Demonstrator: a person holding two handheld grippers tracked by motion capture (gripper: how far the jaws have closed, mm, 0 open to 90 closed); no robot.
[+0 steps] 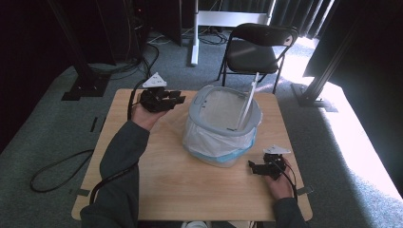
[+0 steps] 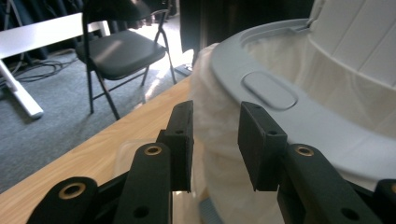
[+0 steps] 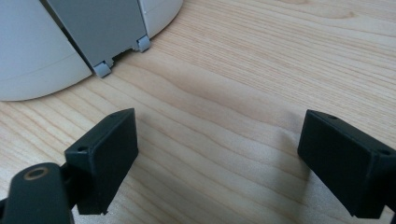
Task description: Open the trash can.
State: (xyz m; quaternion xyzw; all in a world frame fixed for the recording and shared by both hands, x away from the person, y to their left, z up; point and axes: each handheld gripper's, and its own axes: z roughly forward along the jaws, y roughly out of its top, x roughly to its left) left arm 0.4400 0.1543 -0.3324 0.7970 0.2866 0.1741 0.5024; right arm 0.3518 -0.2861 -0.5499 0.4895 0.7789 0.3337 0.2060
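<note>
Left tool (image 1: 178,99) is hovering just beside the rim of the bin (image 1: 223,121), its jaws standing partly apart with nothing pinched. Right tool (image 1: 254,166) is resting wide open on the worktop (image 1: 190,190) near the bin's base. White liner (image 1: 209,142) is draping over the bin's sides.

Your left gripper (image 2: 215,144) has its jaws parted with nothing between them, just short of the white bag (image 2: 219,121) lining the grey bin (image 2: 289,116). A folding chair (image 2: 121,51) stands beyond the table (image 2: 116,140); possibly clear plastic lies below.
</note>
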